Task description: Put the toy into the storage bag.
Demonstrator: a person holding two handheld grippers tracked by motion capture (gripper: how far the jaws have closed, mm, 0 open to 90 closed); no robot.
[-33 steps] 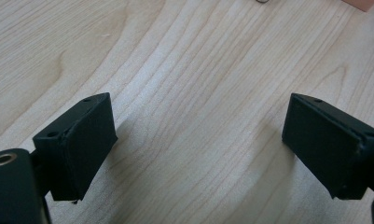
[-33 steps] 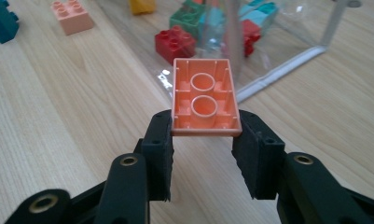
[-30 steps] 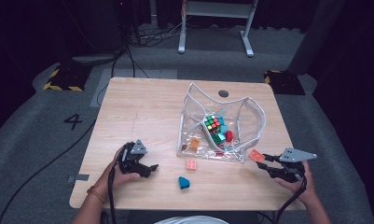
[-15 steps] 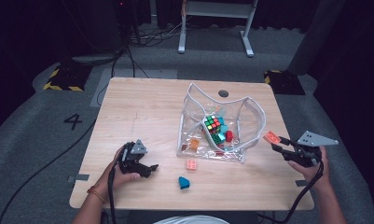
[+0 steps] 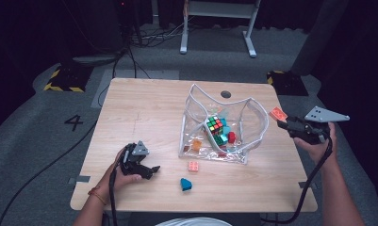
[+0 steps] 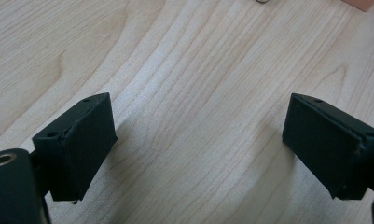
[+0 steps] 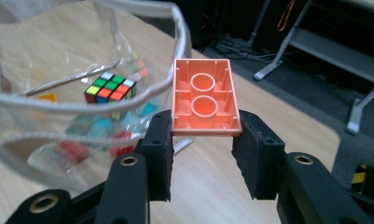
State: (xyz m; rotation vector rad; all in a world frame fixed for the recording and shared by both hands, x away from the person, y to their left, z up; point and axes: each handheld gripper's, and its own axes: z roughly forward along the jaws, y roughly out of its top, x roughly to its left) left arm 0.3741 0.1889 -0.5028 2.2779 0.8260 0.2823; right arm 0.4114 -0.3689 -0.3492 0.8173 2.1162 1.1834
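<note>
A dark room with grey carpet holds a light wooden table (image 5: 149,108), seen from above. A person's two forearms come in from the near edge.

At the left, the left gripper (image 5: 149,170) rests low on the table in the person's left hand (image 5: 123,176). In the left gripper view its two black jaws stand wide apart with bare wood between them, gripping nothing.

Near the front edge, towards the middle, lie a teal piece (image 5: 185,184) and, just beyond it, a small orange brick (image 5: 193,165).

Right of centre stands a clear pouch (image 5: 196,110) with a white rim, its mouth open. Inside it lie a colour cube (image 5: 215,125) and several small bricks, red, teal and orange.

At the right, the right gripper (image 5: 283,121) is held above the table's right edge, just outside the pouch's rim. Its jaws are narrowed on an orange block (image 5: 277,113), clamped by its two sides. In the right gripper view the block (image 7: 204,98) stands up from the pads with its hollow underside facing the camera, and the pouch rim curves just to its left.
</note>
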